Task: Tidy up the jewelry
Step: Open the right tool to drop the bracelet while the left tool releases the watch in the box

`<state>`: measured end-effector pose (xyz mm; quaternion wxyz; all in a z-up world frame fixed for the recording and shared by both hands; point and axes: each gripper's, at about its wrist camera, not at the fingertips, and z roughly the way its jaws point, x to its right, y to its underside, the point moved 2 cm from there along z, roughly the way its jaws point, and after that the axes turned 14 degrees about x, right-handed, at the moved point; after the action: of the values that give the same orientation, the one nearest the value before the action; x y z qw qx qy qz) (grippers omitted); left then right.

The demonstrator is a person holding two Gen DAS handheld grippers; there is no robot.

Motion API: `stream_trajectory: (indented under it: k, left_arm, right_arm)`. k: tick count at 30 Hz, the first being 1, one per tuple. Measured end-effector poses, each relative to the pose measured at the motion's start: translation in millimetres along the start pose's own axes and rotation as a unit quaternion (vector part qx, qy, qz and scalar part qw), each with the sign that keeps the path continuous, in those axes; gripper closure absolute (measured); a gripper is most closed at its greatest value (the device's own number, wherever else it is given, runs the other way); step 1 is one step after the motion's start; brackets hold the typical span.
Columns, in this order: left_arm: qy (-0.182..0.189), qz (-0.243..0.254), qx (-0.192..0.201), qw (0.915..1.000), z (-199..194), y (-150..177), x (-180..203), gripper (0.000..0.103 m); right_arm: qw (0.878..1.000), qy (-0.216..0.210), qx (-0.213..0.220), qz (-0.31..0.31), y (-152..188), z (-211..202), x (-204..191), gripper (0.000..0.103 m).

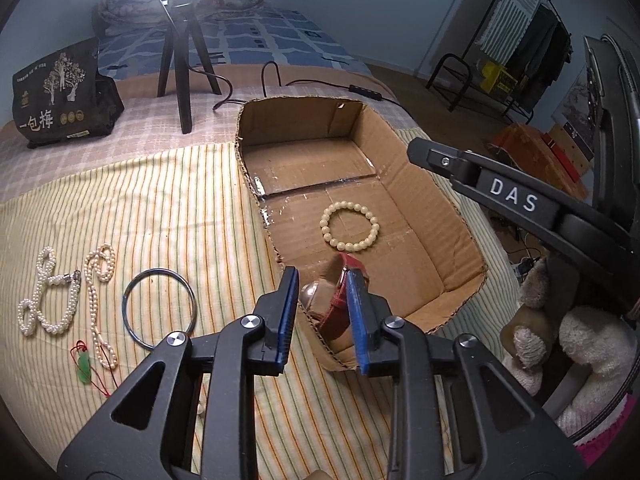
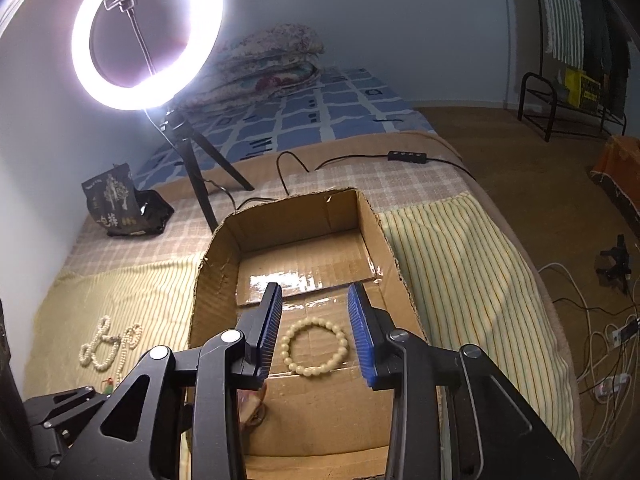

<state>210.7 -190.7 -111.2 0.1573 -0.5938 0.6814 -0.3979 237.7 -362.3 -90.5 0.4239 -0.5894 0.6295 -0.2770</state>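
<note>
Cardboard is the anchor here: the open cardboard box (image 1: 360, 208) is sitting on the striped bedspread (image 1: 140, 208) as the collecting bin. From the left wrist view, the left gripper (image 1: 322, 312) is hanging over the box's near corner with its blue pads parted. A red-strapped watch (image 1: 332, 304) is lying between them, and the pads are not visibly pressing on it, so I judge this a drop-off. Deeper inside the box, a cream bead bracelet (image 1: 349, 226) is lying flat on the floor. Left of the box, still waiting on the bedspread, are the pearl strands (image 1: 64, 292), a metal bangle (image 1: 159, 307) and a small green pendant (image 1: 85, 367).

Switching to the right wrist view, the right gripper (image 2: 316, 332) is hovering above the box's middle, pads spread, pinching nothing. Its pads are framing the bracelet (image 2: 314, 347) below, which is resting on the box floor.
</note>
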Motion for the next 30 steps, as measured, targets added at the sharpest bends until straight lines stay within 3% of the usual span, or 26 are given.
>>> stream_trajectory:
  k: [15, 19, 21, 30]
  left_arm:
    - [-0.009, -0.005, 0.020, 0.9997, -28, -10, -14, 0.079]
    - [-0.017, -0.006, 0.030, 0.9994, -41, -13, -24, 0.079]
    - [-0.021, -0.006, 0.034, 0.9992, -47, -14, -30, 0.079]
    - [-0.039, -0.009, 0.040, 0.9984, -73, -15, -69, 0.079]
  right_arm:
    - [1.000, 0.011, 0.013, -0.011, -8, -19, -6, 0.071]
    - [1.000, 0.011, 0.015, -0.020, -9, -25, -12, 0.069]
    - [0.999, 0.013, 0.017, -0.026, -9, -29, -15, 0.063]
    - [0.999, -0.006, 0.029, -0.033, 1, -47, -32, 0.062]
